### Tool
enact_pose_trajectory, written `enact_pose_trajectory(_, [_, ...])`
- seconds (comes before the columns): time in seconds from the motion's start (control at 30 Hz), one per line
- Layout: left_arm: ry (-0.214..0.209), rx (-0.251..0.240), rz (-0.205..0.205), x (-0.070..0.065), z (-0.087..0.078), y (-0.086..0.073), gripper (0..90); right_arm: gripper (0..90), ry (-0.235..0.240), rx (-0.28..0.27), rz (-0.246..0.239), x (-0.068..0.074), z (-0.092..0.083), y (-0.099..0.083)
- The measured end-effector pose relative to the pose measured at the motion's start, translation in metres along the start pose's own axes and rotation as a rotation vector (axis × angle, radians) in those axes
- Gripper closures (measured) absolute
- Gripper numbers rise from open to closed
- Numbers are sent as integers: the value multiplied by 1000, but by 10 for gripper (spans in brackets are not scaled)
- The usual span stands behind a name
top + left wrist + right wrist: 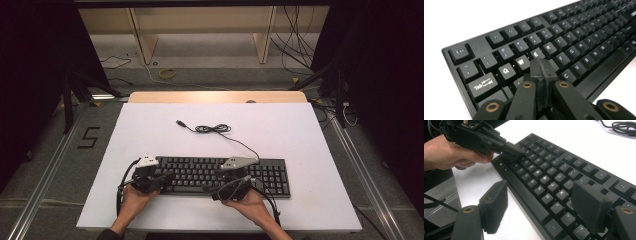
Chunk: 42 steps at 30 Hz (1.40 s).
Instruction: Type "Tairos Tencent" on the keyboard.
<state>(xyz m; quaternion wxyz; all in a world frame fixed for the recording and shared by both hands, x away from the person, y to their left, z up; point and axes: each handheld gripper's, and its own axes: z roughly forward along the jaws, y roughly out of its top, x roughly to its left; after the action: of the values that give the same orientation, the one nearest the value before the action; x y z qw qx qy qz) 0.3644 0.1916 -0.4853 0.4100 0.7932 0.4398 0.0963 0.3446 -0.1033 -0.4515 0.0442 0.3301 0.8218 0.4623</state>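
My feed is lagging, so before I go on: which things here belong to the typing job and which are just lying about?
In the job:
- keyboard
- left tongs, shut, tips over the keys near S and D
- right tongs, open above the keys

Lying about:
- keyboard's cable, coiled on the white table
- yellow ring on the floor

A white table top point(150, 130) with a pale wooden far edge stands on grey floor point(70, 155); light wooden shelving point(200, 25) lines the far wall; black drapes point(30, 75) flank both sides; loose cables point(295, 45) trail beyond the far right corner.

White table point(150, 130), black keyboard point(270, 175), coiled cable point(212, 128).
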Motion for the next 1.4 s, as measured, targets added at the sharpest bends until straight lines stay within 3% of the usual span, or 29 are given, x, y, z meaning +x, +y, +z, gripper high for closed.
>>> enact_pose_trajectory(0.33, [4,-6,-3,-1,-1,1,888,306,-3,-1,-4,1,0,0])
enact_pose_trajectory(0.57, [8,-60,-26,1,-11,3,776,306,-8,-11,4,-2,-3,1])
enact_pose_trajectory(1.13, [-42,-151,-35,-5,-23,2,523,311,-15,-7,3,-4,-1,1])
enact_pose_trajectory(1.4, [-82,-228,-43,-7,-31,2,437,344,-20,-2,1,-4,3,0])
